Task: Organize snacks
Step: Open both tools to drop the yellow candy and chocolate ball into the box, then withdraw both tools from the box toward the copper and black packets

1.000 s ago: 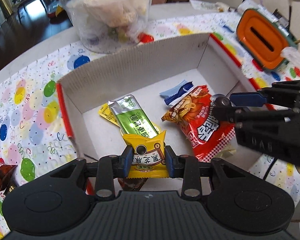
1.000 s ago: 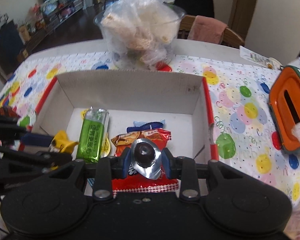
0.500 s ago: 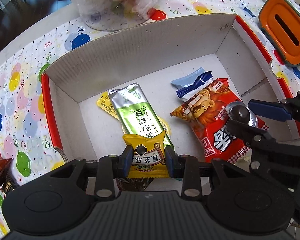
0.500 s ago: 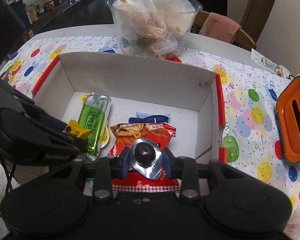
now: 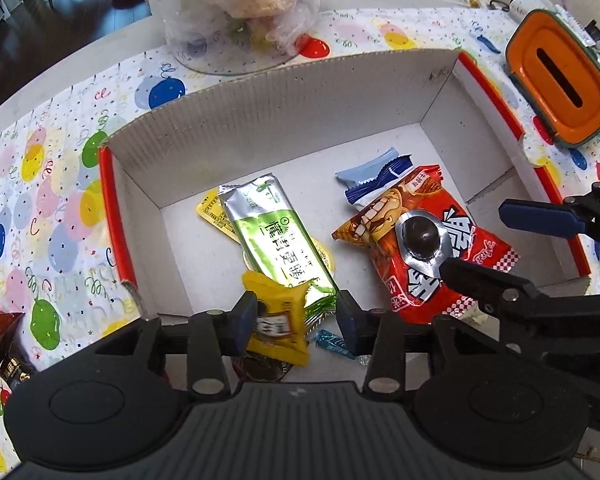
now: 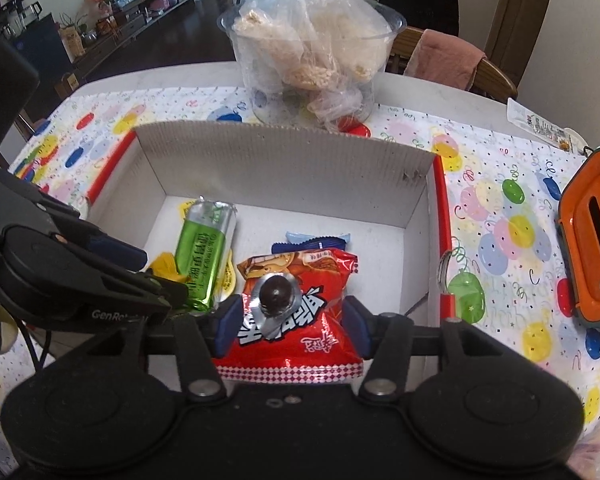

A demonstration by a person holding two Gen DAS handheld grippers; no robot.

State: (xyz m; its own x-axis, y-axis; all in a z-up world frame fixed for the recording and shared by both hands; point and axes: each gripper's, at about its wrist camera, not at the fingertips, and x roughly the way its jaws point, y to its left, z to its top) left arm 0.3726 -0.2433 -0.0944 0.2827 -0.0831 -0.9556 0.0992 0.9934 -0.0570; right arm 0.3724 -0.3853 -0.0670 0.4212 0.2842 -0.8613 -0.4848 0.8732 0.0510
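While both pairs of jaws have just been opening over the white cardboard box with red edges, the release should finish cleanly. The left gripper stands partly open, its yellow snack packet loose between the jaws above the green foil bar. The right gripper stands wider; the foil-wrapped chocolate ball lies on the red snack bag. Lift straight up, without snagging wrappers.
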